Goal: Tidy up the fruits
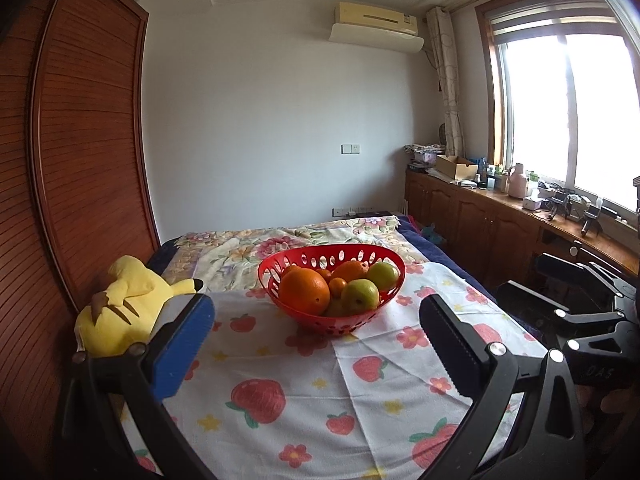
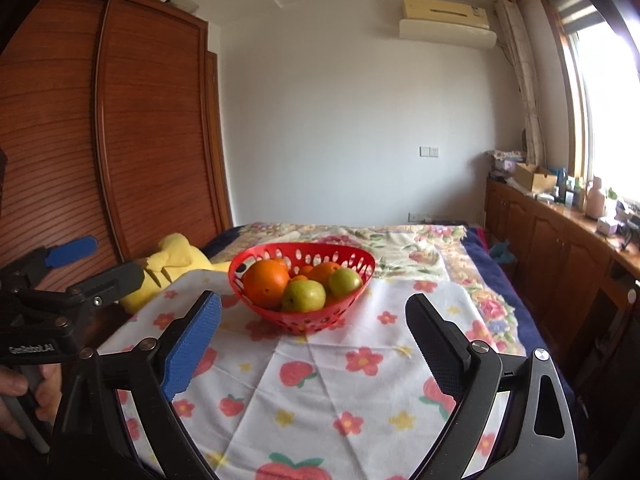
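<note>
Yellow plush toy (image 1: 120,304) lies at the lower left of my left wrist view, beside the strawberry-print cloth (image 1: 280,380). My left gripper (image 1: 316,316) stands wide open with nothing between its jaws; the red basket (image 1: 304,254) of oranges (image 1: 304,290) and green pears (image 1: 360,294) sits just beyond them, centred. My right gripper (image 2: 312,316) is likewise spread and empty, the basket ahead of its tips, apart from both pads.

Bed (image 1: 436,254) under floral quilt (image 1: 240,246); strawberry cloth (image 1: 312,376) atop; red basket (image 1: 332,322) on cloth; yellow plush (image 1: 124,304) at left edge.
</note>
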The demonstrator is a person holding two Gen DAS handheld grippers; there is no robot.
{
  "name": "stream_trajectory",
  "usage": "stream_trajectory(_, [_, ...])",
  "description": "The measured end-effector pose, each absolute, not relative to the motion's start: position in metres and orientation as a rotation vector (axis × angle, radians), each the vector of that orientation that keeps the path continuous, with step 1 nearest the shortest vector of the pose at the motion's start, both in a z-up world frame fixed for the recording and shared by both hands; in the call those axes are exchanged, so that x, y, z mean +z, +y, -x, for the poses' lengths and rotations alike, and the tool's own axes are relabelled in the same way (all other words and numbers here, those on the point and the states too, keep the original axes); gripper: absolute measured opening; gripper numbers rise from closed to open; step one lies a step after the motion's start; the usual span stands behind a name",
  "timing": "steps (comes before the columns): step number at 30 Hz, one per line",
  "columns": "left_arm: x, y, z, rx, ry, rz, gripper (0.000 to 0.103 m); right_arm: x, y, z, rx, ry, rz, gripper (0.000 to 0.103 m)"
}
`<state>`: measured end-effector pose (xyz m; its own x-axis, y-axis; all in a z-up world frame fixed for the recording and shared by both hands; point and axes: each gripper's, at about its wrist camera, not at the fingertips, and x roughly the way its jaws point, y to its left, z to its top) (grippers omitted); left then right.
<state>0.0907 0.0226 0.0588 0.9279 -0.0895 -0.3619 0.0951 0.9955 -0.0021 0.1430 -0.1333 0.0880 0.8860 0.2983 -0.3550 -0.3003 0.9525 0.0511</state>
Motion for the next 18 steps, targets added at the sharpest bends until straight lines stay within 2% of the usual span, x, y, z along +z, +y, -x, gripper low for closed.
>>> stream_trajectory(18, [0.057, 0.018, -0.054, -0.087, 0.376, -0.023, 0.103, 0.085, -0.136, -0.119, 0.275, 0.357, 0.016, 0.095])
